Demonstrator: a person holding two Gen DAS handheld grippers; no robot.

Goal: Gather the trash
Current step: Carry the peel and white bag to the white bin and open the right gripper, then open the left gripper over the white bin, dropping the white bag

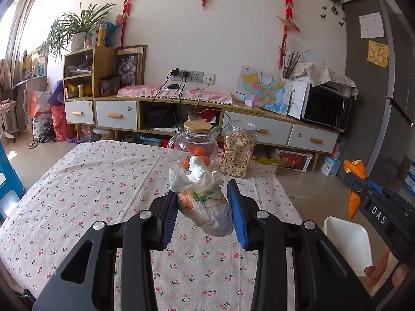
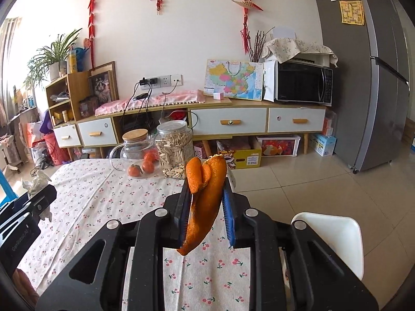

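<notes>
Nearest the left wrist camera, the left gripper (image 1: 203, 208) is seen clamped on a crumpled plastic bag (image 1: 205, 202) — its blue pads (image 1: 168, 215) are pressed against both sides of the bundle, which is held clear above the tablecloth (image 1: 90, 194). The bag is white, printed with orange and green, and its twisted upper end is bunched above the fingers while its lower end hangs below them.

In the right wrist view, the right gripper (image 2: 206, 207) is closed narrowly on a piece of orange peel (image 2: 205, 199). The peel is gripped around its middle; curled lobes stand above the pads and a tapered strip hangs below, also off the table. The same peel is visible at the right edge of the left view, where part of a hand (image 1: 378, 272) is shown at the gripper's body.

Beside the right gripper, off the table edge, a white bin (image 2: 334, 233) is seen over the tiled floor.

Farther along the table (image 2: 85, 181), a glass jug (image 1: 193, 145) with a wooden lid is shown holding small oranges, and just beside it stands a clear jar of seeds (image 1: 238, 150). Beyond the table, a low cabinet (image 2: 228, 119) carries a microwave (image 2: 303, 83) against the wall.
</notes>
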